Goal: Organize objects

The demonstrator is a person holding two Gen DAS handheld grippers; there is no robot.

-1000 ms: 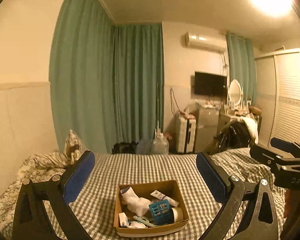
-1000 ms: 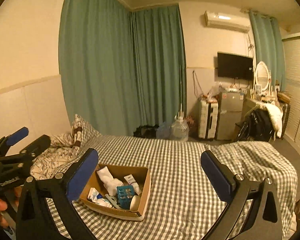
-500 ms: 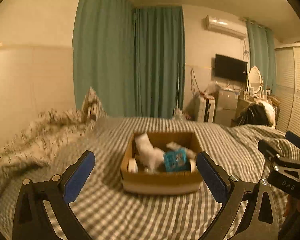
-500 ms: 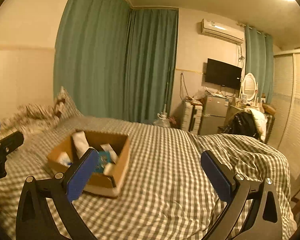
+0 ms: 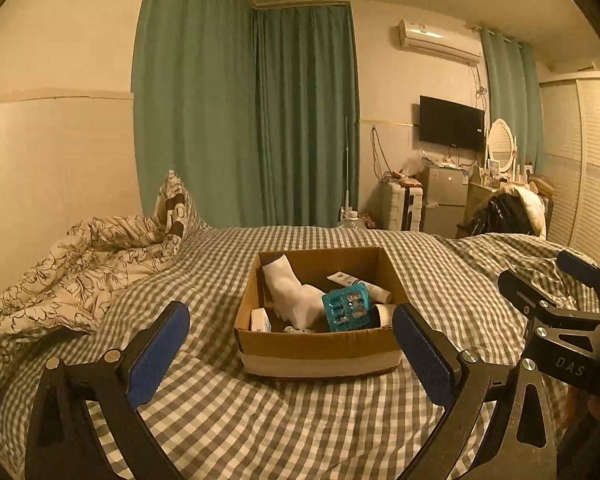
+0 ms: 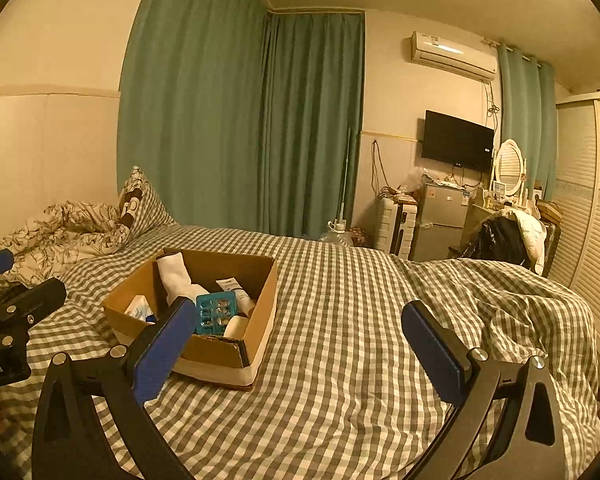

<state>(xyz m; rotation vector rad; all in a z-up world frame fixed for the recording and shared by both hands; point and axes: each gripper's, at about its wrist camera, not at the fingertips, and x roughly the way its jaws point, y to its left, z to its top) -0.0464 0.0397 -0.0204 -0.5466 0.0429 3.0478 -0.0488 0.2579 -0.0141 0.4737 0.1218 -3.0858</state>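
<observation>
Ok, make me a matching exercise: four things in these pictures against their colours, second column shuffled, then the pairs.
Column one:
1. sock
2. small basket
3. box
4. curtain

Column two:
A. brown cardboard
B. green
C. white
D. bright turquoise

Pairs: 1-C, 2-D, 3-A, 4-B

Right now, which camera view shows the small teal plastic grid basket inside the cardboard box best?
The left wrist view shows the small teal plastic grid basket best: it is near the centre and unblocked, inside the cardboard box. In the right wrist view, the basket is off to the left, partly hidden behind the right gripper's blue fingertip.
</observation>
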